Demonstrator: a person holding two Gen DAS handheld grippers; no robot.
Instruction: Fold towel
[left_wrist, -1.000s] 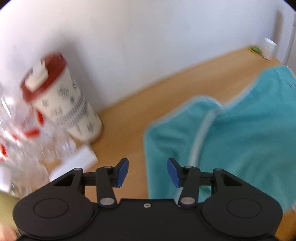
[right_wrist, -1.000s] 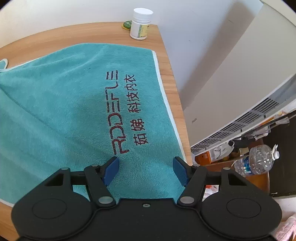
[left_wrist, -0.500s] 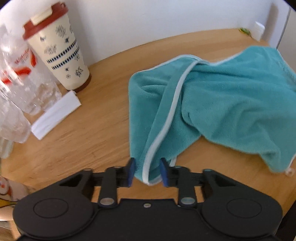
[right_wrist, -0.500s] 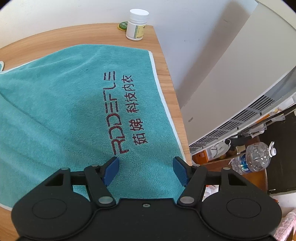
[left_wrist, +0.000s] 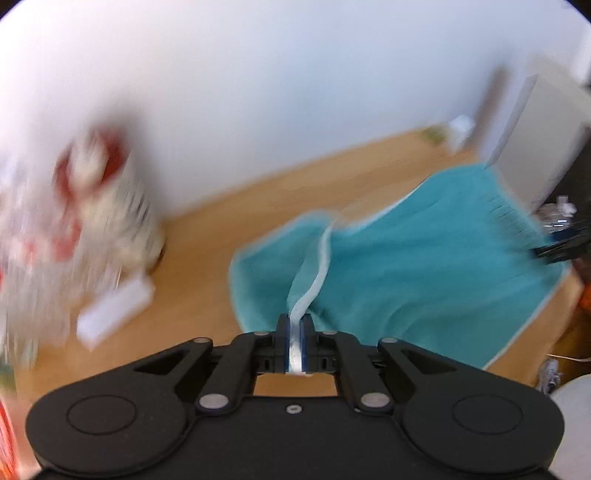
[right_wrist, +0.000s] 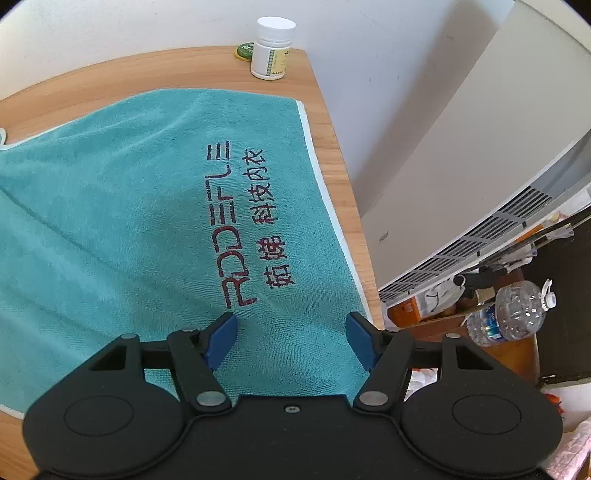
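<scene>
With the left gripper (left_wrist: 294, 341) clamped on the white-piped corner of the teal terry towel (right_wrist: 122, 229) spread on the wooden table (right_wrist: 147, 70), and the right gripper (right_wrist: 291, 338) poised agape over its lettered end, the fold looks begun; next, carry that corner across.

The left gripper (left_wrist: 294, 334) was squeezed tight, its two blue pads (left_wrist: 282, 341) pressed close together with a white cloth edge pinched between them. Its black body sat low in the left wrist view, which looked blurry. The right gripper (right_wrist: 291, 334) was spread wide, its blue pads (right_wrist: 221, 338) far apart, pointing down and holding nothing at all.
</scene>
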